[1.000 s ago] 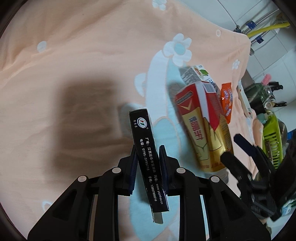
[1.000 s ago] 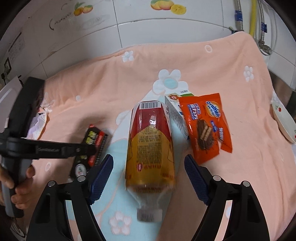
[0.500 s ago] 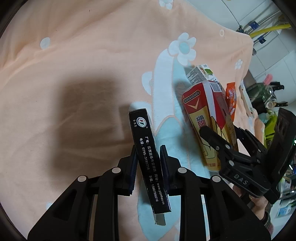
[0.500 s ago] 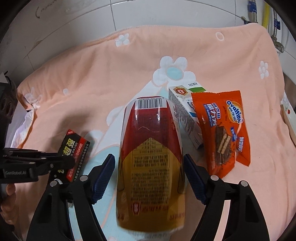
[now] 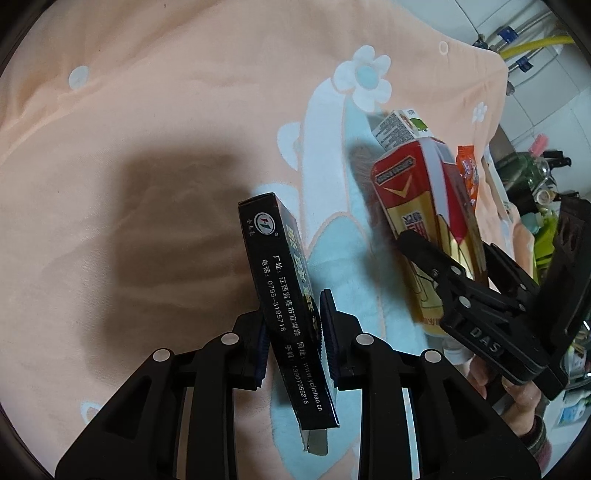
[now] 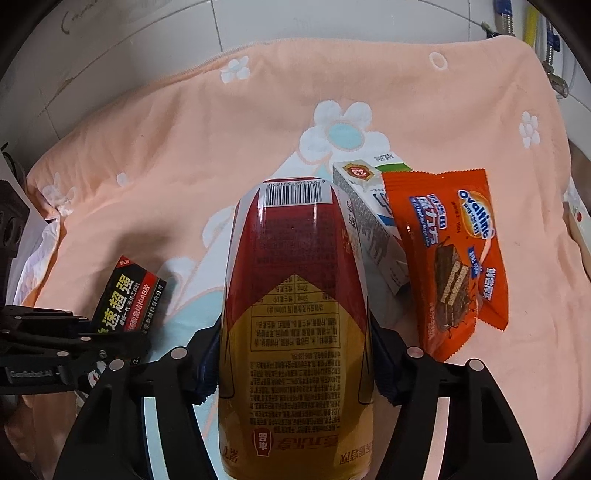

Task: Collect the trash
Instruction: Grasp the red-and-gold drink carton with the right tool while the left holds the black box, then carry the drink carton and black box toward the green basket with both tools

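Peach towel [image 6: 369, 92] covers the worktop | left tongs [image 5: 291, 332] grip black glue box [image 5: 284, 295], lifted | right tongs [image 6: 293, 365] closed around red-gold bottle [image 6: 295, 295] at towel middle | step: grasping | next, I judge: lift bottle clear of white carton [image 6: 373, 221] and orange wafer wrapper [image 6: 450, 258] toward the right edge

a peach blanket [image 6: 192, 177] with white and pale blue flowers fills most of both views, rumpled in soft folds. behind it, along the top of the right wrist view, runs a white tiled wall [image 6: 155, 37] with grey grout lines. at the upper right of that frame a yellow hose [image 6: 531, 22] and braided metal pipes [image 6: 506, 18] hang down the tiles. in the left wrist view the same hose [image 5: 535, 46] crosses the upper right corner, and a lime green rack [image 5: 546, 240] sits amid blurred clutter at the right edge. a broad dark shadow [image 5: 177, 229] lies on the blanket left of centre.
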Demonstrator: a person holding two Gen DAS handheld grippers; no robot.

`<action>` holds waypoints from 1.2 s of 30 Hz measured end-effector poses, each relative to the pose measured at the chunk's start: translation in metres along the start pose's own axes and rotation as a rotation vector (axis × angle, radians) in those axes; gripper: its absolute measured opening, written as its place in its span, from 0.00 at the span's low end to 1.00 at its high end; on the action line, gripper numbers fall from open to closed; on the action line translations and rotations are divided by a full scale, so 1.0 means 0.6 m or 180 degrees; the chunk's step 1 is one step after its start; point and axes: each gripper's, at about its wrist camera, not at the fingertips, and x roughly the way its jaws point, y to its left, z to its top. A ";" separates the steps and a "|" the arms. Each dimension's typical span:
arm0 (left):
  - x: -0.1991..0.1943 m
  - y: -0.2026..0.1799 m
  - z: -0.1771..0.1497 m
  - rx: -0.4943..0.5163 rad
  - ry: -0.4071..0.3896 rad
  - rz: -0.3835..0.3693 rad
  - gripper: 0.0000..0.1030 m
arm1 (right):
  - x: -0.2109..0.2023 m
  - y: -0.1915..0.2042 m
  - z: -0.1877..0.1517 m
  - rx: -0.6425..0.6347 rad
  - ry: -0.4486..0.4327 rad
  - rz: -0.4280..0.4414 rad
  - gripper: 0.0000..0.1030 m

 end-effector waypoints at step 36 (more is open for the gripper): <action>-0.096 -0.241 -0.182 0.0911 -0.0314 -0.0588 0.22 | -0.348 -0.029 -0.233 0.0331 -0.0753 -0.0355 0.61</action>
